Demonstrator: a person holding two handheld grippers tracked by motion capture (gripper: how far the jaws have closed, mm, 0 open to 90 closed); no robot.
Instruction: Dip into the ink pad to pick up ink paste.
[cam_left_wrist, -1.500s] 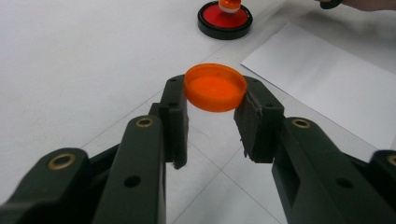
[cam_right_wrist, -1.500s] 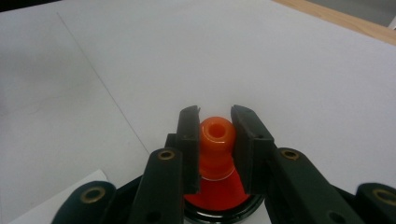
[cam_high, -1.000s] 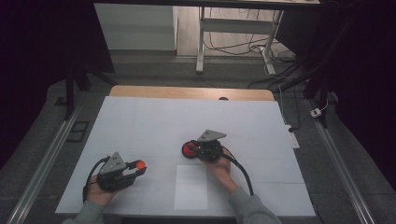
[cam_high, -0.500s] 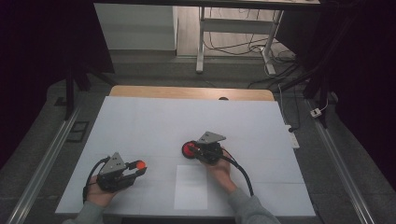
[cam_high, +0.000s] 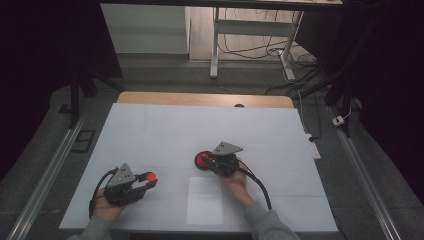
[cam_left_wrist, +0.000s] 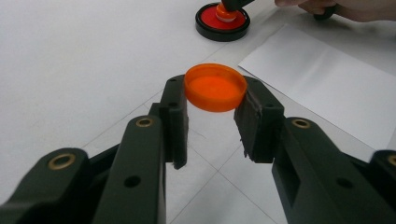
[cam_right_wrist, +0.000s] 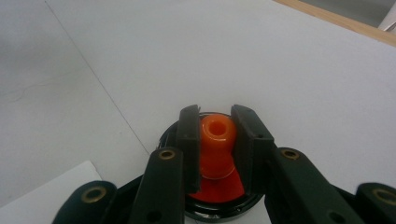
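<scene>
An orange cap sits between the pads of my left gripper, which is shut on its rim; it is the orange spot at the table's front left. My left gripper lies in a hand there. A round black-rimmed red disc with an orange neck rests near the table's middle. My right gripper is shut on that orange neck, both pads flat against its sides. From above, my right gripper points left at the disc. The disc lies beyond the cap.
A white sheet of paper lies on the white table top between the two hands. A wooden strip runs along the table's far edge. Metal rails flank both sides; cables and a desk frame stand beyond.
</scene>
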